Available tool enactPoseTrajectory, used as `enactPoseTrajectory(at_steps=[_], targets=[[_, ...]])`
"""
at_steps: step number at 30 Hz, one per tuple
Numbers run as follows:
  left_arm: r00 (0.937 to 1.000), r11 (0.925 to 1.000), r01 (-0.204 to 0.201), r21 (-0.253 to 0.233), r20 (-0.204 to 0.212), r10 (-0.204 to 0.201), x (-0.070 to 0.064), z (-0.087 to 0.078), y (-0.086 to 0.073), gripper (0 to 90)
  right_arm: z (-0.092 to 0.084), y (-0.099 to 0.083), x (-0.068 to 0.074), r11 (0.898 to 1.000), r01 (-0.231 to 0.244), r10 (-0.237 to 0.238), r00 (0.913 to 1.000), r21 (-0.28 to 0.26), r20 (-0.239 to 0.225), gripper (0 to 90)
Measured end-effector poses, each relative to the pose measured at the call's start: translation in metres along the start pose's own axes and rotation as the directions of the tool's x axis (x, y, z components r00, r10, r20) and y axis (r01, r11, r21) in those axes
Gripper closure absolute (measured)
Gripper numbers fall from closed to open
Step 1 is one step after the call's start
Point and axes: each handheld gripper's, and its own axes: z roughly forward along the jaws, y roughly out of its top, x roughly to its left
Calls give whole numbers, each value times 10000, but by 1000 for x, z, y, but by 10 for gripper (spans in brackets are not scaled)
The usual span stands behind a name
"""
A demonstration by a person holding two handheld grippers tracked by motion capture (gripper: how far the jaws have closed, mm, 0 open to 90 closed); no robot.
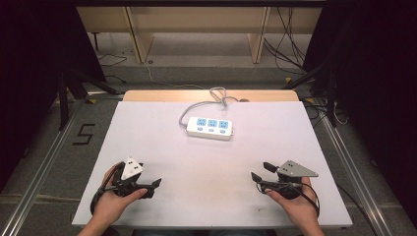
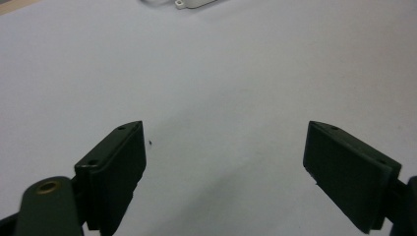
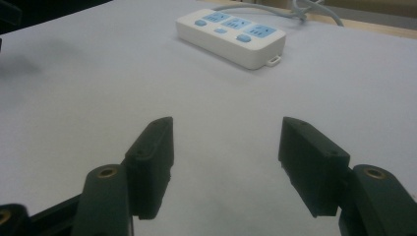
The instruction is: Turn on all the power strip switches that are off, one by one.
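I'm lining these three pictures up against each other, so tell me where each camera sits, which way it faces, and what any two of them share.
High view: above the person's side, facing forward and down on the table; both hands, left gripper and right gripper show.
Left gripper view: rides the left gripper, looking low across the tabletop between its open jaws.
Right gripper view: rides the right gripper, facing the power strip past its open jaws.
Shared: the power strip and its cord in the high and right gripper views.

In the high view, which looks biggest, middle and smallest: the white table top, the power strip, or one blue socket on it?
1. Table top
2. Power strip
3. Blue socket, smallest; the three sockets look alike.
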Motion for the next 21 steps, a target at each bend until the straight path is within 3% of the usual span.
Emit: enactPoseTrajectory(at_steps=[2,7,12,21], targets=[[10000,9999,-62,88,19,62,1,0,0,162,0,1,1,9999,118,-118,9999,14,8,426],[9998,9998,151,158,149,-153,4,1,-2,160,1,9,7,9963,789,-789,9969,331,-5,658],[9998,9999,116,76,168,-117,3,1,-1,162,8,22,10,9866,1508,-1526,9879,630,257,891],[9998,9999,89,67,163,-90,2,0,-1,163,30,51,11,9861,1358,-1406,9891,954,449,900]])
